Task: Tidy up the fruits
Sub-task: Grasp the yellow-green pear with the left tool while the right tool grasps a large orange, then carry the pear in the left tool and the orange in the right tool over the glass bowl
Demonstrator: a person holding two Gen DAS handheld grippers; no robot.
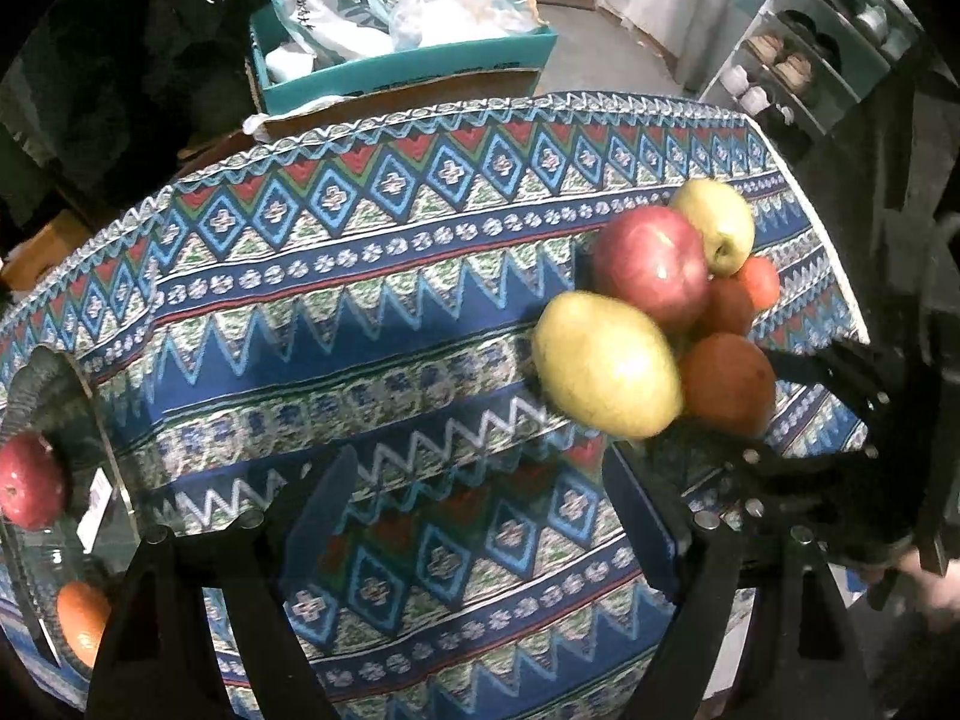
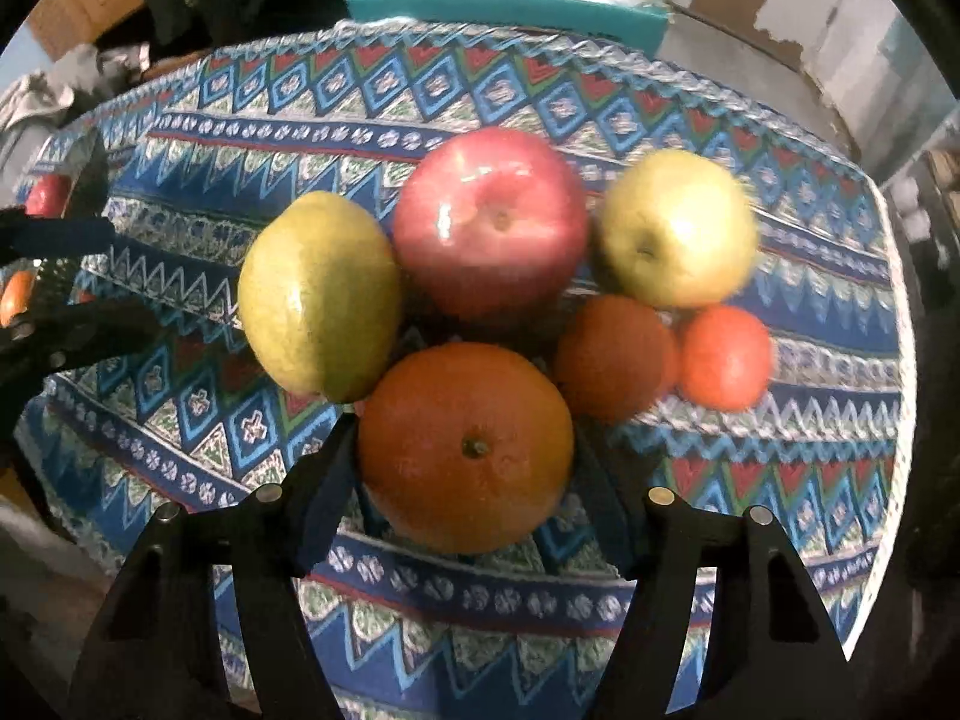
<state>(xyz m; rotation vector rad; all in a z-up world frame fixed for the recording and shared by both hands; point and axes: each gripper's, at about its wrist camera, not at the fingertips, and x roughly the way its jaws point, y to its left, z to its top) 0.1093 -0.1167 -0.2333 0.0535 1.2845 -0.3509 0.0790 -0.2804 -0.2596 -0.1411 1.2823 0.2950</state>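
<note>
A pile of fruit lies on the patterned tablecloth: a large orange, a yellow-green pear, a red apple, a yellow apple and two small oranges. My right gripper is open with its fingers on either side of the large orange. My left gripper is open and empty over the cloth, left of the pile. A glass bowl at far left holds a red apple and an orange.
A teal box with bags stands behind the table's far edge. A white shelf unit is at the back right. The right gripper shows as a black shape at the right edge of the left wrist view.
</note>
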